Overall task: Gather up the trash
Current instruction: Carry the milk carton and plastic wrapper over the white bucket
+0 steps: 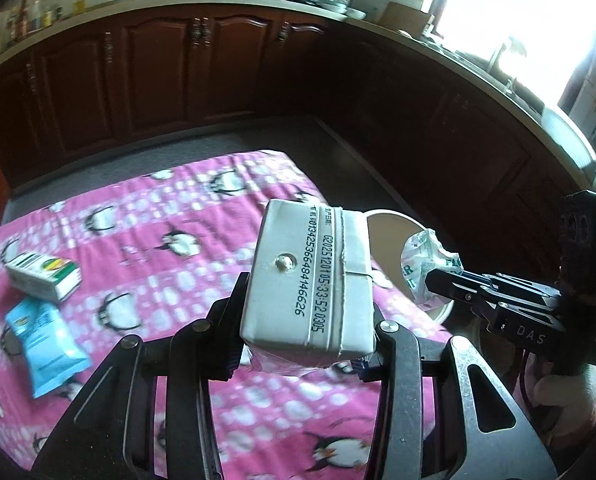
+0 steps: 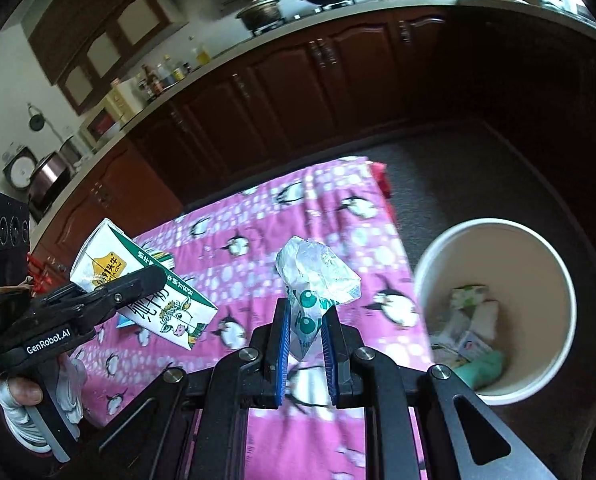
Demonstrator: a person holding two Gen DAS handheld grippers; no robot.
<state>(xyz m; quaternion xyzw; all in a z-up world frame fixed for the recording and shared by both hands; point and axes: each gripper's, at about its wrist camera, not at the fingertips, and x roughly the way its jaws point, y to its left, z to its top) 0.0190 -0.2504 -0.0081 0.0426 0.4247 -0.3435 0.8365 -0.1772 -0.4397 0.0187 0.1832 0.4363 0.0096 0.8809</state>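
Table (image 1: 146, 216): pink penguin cloth
Bin (image 2: 493, 304): white, on the floor beside the table, trash inside
Left gripper (image 1: 305, 320): pinching a milk carton (image 1: 309, 276) above the cloth
Right gripper (image 2: 303, 336): pressed on a crumpled wrapper (image 2: 317, 276), near the bin
Cloth: small box (image 1: 44, 276), blue packet (image 1: 44, 344)

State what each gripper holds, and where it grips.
Left gripper: milk carton, clamped across its lower end. Right gripper: crumpled plastic wrapper, pinched at its lower end.
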